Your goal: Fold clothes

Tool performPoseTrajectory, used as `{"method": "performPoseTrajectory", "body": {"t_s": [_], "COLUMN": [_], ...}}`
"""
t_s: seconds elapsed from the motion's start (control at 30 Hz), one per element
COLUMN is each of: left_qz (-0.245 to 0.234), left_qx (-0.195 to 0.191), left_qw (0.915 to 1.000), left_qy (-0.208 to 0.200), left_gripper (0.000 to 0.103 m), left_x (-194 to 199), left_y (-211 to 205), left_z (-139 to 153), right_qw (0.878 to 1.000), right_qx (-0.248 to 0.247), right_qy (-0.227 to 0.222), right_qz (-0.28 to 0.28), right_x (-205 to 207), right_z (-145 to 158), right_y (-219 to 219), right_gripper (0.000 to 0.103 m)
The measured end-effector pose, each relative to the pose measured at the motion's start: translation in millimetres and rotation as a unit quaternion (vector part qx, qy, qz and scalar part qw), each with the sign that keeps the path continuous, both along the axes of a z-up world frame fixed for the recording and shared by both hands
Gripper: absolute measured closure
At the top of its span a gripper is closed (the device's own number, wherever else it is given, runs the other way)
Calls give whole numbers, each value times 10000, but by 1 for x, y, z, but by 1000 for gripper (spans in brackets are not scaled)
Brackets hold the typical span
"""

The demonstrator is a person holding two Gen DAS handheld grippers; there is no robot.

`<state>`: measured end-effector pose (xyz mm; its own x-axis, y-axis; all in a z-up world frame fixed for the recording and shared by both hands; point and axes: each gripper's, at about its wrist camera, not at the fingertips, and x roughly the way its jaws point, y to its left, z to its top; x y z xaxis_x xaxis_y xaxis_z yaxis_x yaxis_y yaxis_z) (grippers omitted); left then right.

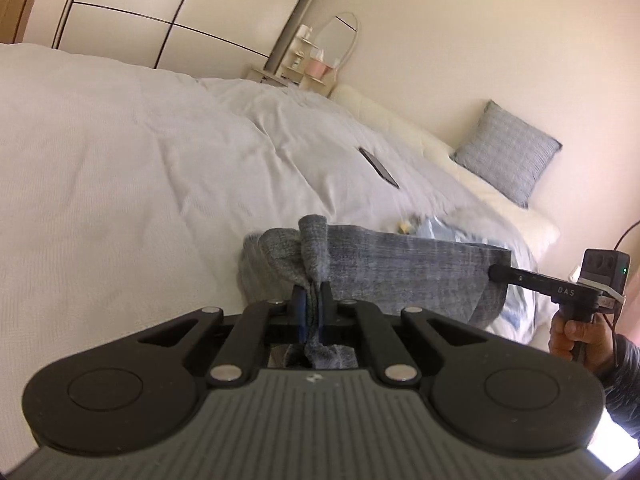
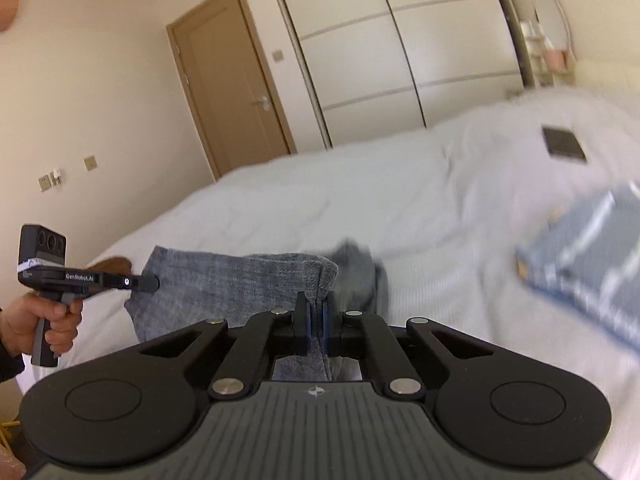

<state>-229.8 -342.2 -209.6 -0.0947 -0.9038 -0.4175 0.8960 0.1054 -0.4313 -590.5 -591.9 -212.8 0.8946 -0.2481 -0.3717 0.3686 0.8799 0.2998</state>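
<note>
Grey knitted garment spans lengthwise between left claw and right claw, each clamped on one end, above the white-covered bed.

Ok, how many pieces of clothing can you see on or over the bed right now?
2. A grey garment hangs stretched between the left gripper and right gripper; a folded blue striped piece lies on the bed. More may be hidden.

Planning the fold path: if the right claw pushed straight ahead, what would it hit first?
The grey garment it already clamps; beyond that, likely the white duvet. Depth is unclear.
</note>
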Motion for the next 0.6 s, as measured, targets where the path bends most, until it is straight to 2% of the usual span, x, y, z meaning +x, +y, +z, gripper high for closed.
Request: {"method": "performPoseTrajectory", "body": {"t_s": [0.13,0.3,0.47,0.53,0.6], "left_qz": [181,301,353,432,515], "left_qx": [97,371,837,865,824], "left_qw": [9998,9988,9959,9953,9951], "left_qy": [-6,-77,-44,44,156], "left_gripper": [101,100,100,100,100], "left_x": [21,40,49,53,56], "left_y": [-38,-72,-95,-96,-95], "left_z": [-1,-16,-42,-49,-52], "right_qw": [9999,9994,9970,9950,9943], "right_qx": [43,212,406,576,714], "right_qy": [4,150,576,747,726], "right_qz": [-104,-222,-319,-317,-326], "right_x": [38,75,99,107,111], "right_z": [12,10,-10,-22,-30], "right_y": [-38,-77,-99,-109,-116], "right_gripper": [99,99,99,99,99]}}
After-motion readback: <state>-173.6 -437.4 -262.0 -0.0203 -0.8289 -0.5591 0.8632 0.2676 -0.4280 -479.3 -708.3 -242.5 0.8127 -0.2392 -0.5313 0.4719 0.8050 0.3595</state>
